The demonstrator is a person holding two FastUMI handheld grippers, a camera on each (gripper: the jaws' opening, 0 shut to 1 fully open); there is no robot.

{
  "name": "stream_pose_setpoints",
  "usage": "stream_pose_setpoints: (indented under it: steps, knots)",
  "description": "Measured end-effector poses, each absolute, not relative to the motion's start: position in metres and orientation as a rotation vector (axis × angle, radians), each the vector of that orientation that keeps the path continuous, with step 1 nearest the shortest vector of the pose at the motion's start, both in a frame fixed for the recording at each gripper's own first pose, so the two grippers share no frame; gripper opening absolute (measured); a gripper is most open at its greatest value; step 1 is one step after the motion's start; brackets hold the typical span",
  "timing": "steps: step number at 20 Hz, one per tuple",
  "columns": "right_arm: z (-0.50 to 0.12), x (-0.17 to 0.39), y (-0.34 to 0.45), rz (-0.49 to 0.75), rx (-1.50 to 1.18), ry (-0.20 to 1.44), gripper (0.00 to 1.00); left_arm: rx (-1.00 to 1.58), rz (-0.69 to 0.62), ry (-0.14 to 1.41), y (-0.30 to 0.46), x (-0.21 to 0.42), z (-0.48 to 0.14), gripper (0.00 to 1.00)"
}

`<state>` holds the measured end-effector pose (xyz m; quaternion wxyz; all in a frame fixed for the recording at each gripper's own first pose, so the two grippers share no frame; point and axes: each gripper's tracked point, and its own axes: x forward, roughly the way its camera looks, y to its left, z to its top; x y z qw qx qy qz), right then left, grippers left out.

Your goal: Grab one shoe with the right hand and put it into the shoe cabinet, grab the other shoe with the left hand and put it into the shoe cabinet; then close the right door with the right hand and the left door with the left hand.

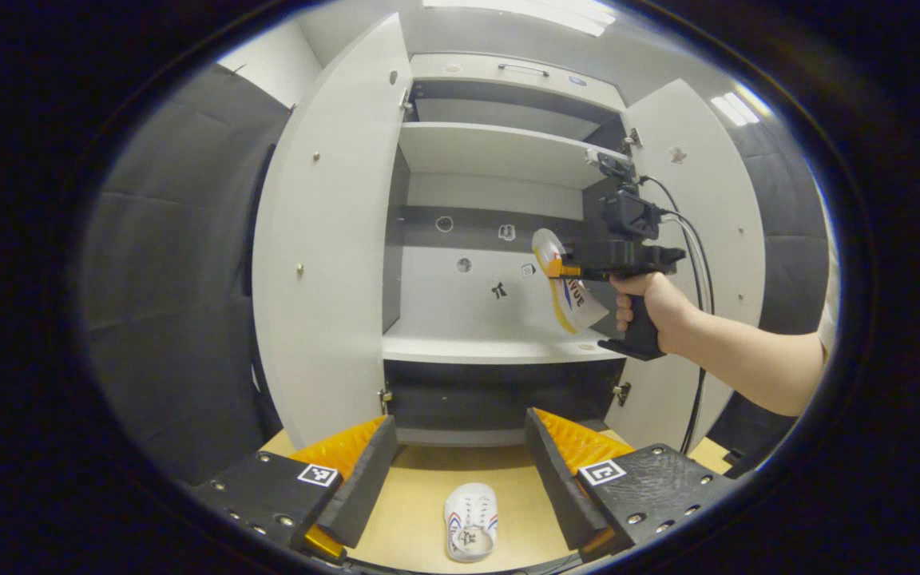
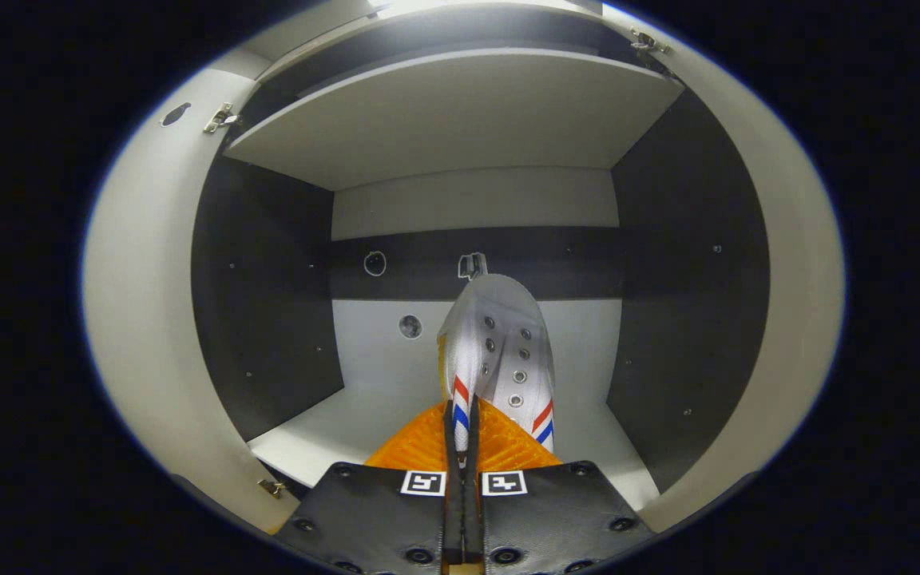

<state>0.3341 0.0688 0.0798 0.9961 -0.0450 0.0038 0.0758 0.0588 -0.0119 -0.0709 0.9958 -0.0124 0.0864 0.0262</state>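
Inside right hand-held gripper (image 2: 460, 447) (clamped): shoe (image 2: 500, 351)

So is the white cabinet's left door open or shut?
Open. The white cabinet's left door swings outward, leaving the shelves exposed.

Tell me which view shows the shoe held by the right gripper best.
The right gripper view: the held shoe sits close and centred, its upper and eyelets clear, pinched by the right gripper. The left gripper view shows it farther off, sole side, partly behind that gripper.
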Motion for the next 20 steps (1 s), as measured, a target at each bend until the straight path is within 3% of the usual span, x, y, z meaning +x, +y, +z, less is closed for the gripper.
stream_pose_setpoints:
  steps: [8,20]
  knots:
    - [0.053,0.412,0.058,0.11,-0.015,0.073,0.02,0.027,0.172,0.196,-0.015,0.073,-0.059,0.93]
    - [0.025,0.446,0.045,0.071,0.077,0.148,0.06,-0.006,0.184,0.212,-0.034,0.101,-0.066,0.93]
